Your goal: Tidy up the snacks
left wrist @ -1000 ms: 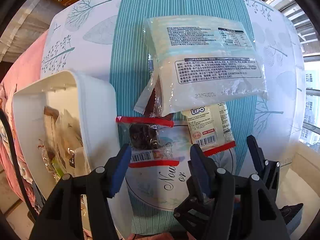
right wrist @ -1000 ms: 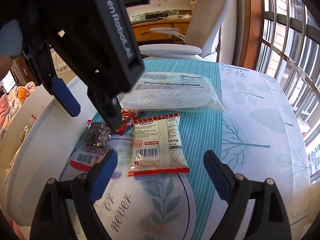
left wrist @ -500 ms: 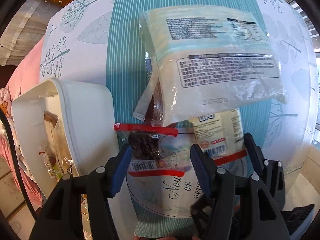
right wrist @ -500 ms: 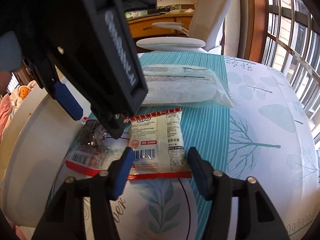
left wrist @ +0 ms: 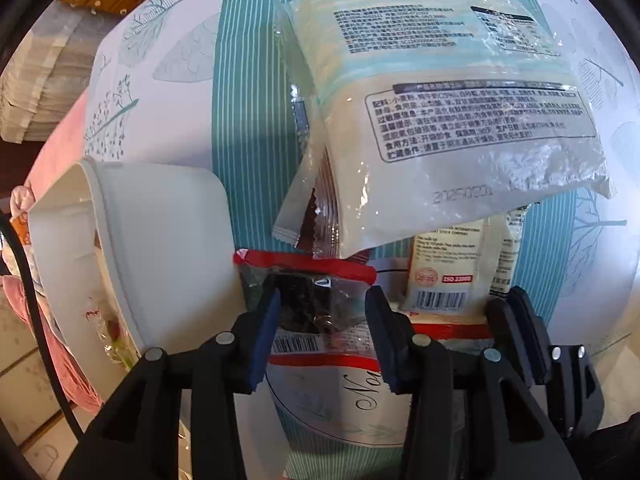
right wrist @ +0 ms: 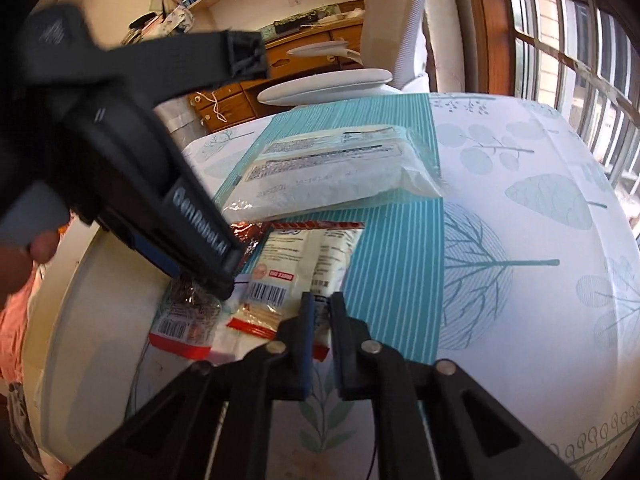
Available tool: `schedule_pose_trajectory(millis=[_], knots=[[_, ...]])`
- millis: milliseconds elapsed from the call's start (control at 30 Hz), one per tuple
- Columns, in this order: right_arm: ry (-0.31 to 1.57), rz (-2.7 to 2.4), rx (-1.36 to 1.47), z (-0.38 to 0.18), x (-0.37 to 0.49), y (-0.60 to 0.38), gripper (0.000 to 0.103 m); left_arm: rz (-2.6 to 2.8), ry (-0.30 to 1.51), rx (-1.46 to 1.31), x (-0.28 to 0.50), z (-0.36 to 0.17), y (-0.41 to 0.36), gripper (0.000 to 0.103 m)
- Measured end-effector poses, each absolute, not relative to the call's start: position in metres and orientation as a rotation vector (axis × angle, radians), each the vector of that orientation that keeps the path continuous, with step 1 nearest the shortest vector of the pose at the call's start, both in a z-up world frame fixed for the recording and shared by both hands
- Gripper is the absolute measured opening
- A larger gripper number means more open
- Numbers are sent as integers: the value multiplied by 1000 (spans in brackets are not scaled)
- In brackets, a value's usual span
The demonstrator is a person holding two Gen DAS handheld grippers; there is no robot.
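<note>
A clear packet with red bands and dark contents (left wrist: pixel 316 312) lies on the table beside a white bin (left wrist: pixel 160 240). My left gripper (left wrist: pixel 322 312) is open, its blue pads straddling that packet. A cream Lipo packet (right wrist: pixel 296 268) with a barcode lies to its right. My right gripper (right wrist: pixel 320 316) is shut on the Lipo packet's near red edge; it also shows in the left wrist view (left wrist: pixel 516 320). A large white snack bag (left wrist: pixel 448 112) lies further back, over a brown wrapper (left wrist: pixel 320 208).
The white bin holds several wrapped snacks (left wrist: pixel 112 336) at the table's left edge. The table has a teal striped runner (right wrist: pixel 400 264) and leaf-print cloth. A white chair (right wrist: pixel 392 28) stands behind the table, with windows to the right.
My left gripper moved down and forward until its pads straddle the red-banded packet. My right gripper moved onto the Lipo packet and closed on its near edge.
</note>
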State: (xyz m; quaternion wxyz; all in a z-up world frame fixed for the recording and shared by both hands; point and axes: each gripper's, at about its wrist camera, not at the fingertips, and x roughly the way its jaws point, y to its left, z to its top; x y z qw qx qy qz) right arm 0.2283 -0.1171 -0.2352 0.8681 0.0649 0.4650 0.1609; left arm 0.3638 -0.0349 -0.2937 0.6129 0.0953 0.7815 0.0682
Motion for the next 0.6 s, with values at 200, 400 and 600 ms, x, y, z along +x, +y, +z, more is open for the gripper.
schedule_pose_trajectory(millis=[200,400,600], knots=[[981,332,184,-235,229,-125,7,160,1780,243,357,-292,-41,37],[982,336,222,-230,229,-132,6,145,1753,274,353,-286,-39,36],[961,327,234,-219,225,-140,1,138,1723,299,346,-286,-47,37]])
